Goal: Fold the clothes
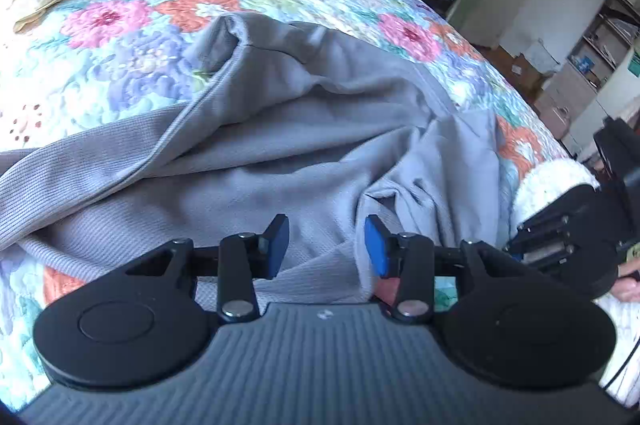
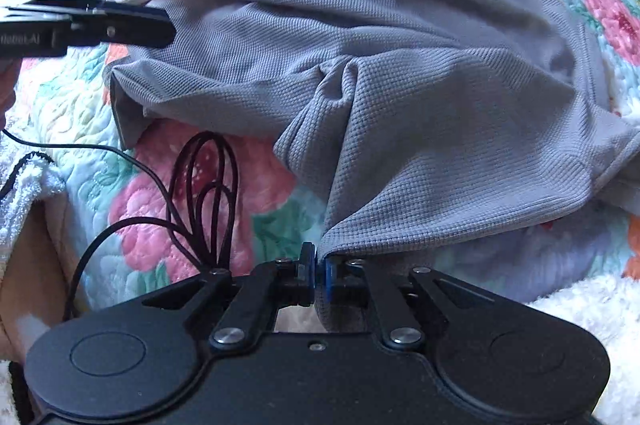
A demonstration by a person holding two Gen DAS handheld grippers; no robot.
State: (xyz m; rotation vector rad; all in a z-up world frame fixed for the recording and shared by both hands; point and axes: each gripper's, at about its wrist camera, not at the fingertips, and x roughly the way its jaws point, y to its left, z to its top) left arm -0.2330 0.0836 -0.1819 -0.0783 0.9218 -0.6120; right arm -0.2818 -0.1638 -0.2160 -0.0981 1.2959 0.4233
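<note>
We are working a grey waffle-knit garment [image 2: 360,37] lying rumpled on the floral quilt [image 1: 120,65] of the bed. Our right tool [image 2: 319,267] is pinching its near edge; our left tool [image 1: 326,245] is hovering spread above the cloth. Black cable [image 2: 208,177] is looping nearby.

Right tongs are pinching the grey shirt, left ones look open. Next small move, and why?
Probably close the left tongs on the grey shirt. They stand open over bunched fabric, gripping nothing, while the right tongs already pinch an edge. The shirt lies crumpled on the floral quilt; two grips seem needed to spread it.
</note>
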